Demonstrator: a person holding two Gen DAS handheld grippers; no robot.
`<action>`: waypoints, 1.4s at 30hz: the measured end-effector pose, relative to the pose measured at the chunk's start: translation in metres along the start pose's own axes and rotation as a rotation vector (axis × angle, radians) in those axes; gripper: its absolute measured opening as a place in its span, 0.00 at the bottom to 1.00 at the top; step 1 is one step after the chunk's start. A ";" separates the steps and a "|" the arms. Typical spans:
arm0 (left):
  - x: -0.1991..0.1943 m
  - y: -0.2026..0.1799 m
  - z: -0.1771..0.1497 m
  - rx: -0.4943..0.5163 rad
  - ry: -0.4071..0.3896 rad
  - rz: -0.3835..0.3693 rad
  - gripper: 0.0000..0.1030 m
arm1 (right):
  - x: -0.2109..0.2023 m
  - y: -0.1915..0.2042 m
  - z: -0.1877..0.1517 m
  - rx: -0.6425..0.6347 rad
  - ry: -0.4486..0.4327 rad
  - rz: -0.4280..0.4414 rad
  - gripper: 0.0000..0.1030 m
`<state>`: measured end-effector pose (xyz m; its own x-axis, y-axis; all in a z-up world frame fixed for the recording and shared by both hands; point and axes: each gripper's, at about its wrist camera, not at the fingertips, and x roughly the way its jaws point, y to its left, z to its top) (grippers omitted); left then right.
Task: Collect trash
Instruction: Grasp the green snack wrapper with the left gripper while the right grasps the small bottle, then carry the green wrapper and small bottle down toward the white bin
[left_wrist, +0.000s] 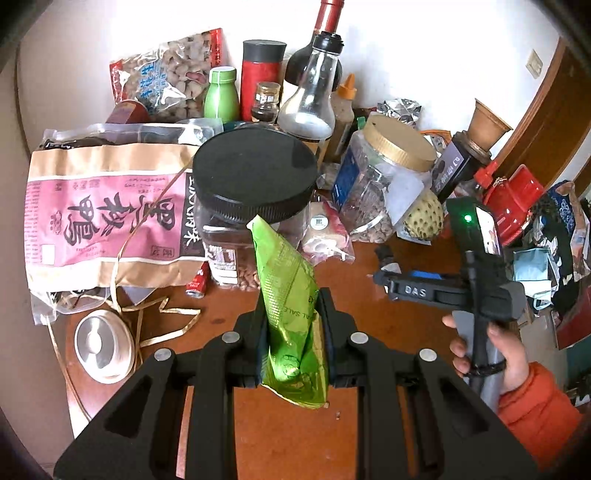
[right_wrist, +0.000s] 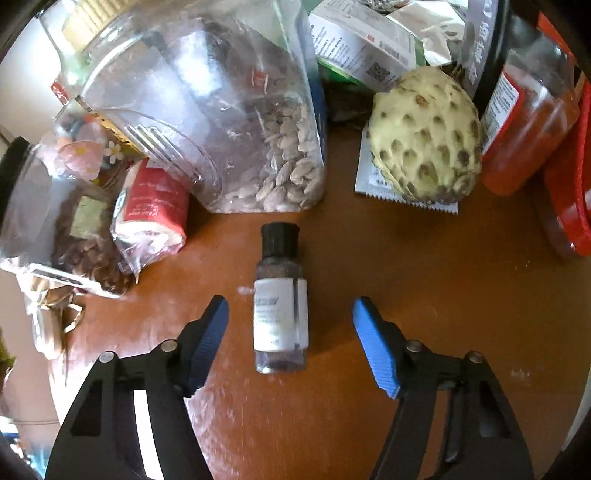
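My left gripper (left_wrist: 291, 306) is shut on a crumpled green foil wrapper (left_wrist: 288, 295) and holds it above the brown table (left_wrist: 288, 435). My right gripper (right_wrist: 290, 314) is open, its blue pads (right_wrist: 376, 343) on either side of a small bottle (right_wrist: 280, 302) with a black cap and white label lying on the table. The right gripper also shows in the left wrist view (left_wrist: 413, 286), held by a hand in an orange sleeve.
The table's far side is crowded: a pink and tan food bag (left_wrist: 107, 218), a black-lidded jar (left_wrist: 255, 184), a gold-lidded nut jar (left_wrist: 384, 181), bottles, a custard apple (right_wrist: 424, 144), a red container (right_wrist: 569, 173), a round metal lid (left_wrist: 103, 345).
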<state>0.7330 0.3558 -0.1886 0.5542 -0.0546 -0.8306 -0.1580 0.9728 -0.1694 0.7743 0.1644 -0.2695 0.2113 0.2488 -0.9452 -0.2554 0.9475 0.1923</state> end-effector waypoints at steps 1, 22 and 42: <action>-0.002 0.000 -0.001 0.003 0.000 0.006 0.22 | 0.001 0.004 0.000 -0.012 -0.006 -0.006 0.58; -0.054 -0.084 -0.012 0.064 -0.087 -0.022 0.22 | -0.066 -0.012 -0.070 -0.076 -0.072 0.064 0.25; -0.181 -0.256 -0.127 0.031 -0.273 -0.026 0.22 | -0.289 -0.115 -0.183 -0.213 -0.440 0.134 0.25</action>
<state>0.5696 0.0879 -0.0623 0.7583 -0.0213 -0.6515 -0.1180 0.9785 -0.1693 0.5697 -0.0537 -0.0667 0.5294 0.4702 -0.7061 -0.4847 0.8508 0.2031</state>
